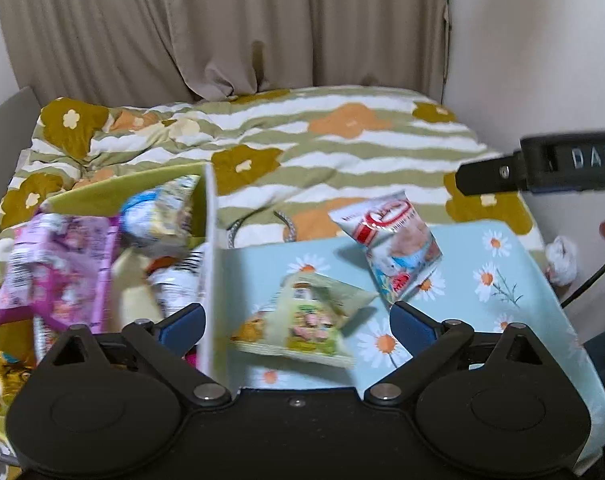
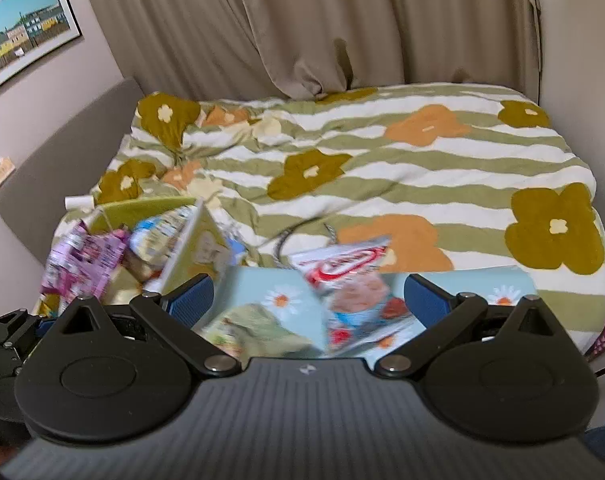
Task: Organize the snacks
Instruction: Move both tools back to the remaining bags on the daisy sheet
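My jaws are wearing ribbed blue rubbery pads (image 1: 412, 326) on matt black plastic arms (image 1: 454, 332), pinned with shiny metal rivets (image 1: 385, 391). The red-and-white snack packet (image 1: 398, 248) is showing glossy, crinkled foil. The bed's flowered quilt (image 2: 382, 168) is looking like soft, matt, rumpled cloth, and the curtain (image 2: 302, 20) is hanging as dull woven fabric.

Open bedspread (image 1: 342, 152) beyond; nearer, blocked by green packet (image 1: 302, 320), red-white packet (image 1: 398, 248), box wall (image 1: 210, 264).

Soft even indoor light, motion-blurred snacks, fisheye bending at edges
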A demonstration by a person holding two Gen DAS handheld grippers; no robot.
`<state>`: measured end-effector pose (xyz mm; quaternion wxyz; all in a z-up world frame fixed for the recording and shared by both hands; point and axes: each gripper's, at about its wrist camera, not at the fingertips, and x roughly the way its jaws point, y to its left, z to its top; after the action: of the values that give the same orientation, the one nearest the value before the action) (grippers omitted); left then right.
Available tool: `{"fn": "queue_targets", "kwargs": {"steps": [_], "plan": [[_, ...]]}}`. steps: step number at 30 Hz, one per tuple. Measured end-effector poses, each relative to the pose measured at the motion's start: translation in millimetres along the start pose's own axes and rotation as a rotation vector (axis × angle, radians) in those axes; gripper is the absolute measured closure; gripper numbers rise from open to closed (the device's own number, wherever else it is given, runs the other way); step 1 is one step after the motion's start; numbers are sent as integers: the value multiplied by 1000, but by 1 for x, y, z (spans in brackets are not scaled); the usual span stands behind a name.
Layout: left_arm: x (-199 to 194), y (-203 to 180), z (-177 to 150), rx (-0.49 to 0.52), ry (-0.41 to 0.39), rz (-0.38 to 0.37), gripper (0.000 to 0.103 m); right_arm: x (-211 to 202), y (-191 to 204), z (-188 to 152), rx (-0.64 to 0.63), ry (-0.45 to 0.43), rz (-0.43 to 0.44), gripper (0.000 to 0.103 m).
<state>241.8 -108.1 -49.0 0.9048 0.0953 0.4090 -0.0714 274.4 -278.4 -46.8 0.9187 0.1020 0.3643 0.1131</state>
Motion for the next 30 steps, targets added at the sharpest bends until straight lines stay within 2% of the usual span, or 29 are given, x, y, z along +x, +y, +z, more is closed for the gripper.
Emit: {"fn": "queue_targets", "kwargs": {"steps": [4, 8, 12, 23, 30], "plan": [[24, -25, 2, 87, 19, 71, 3, 16, -23, 3, -19, 36, 13, 0], [54, -49, -1, 234, 40, 147, 3, 39, -41, 4, -28, 74, 36, 0], [87, -63, -7, 351, 90, 199, 9, 63, -50, 5, -41, 101, 60, 0], [140, -70, -22, 479, 155, 259, 14, 135, -52, -3, -76, 188, 103, 0], [153, -71, -26, 517, 153, 268, 30, 153, -51, -8, -72, 214, 114, 0]]}}
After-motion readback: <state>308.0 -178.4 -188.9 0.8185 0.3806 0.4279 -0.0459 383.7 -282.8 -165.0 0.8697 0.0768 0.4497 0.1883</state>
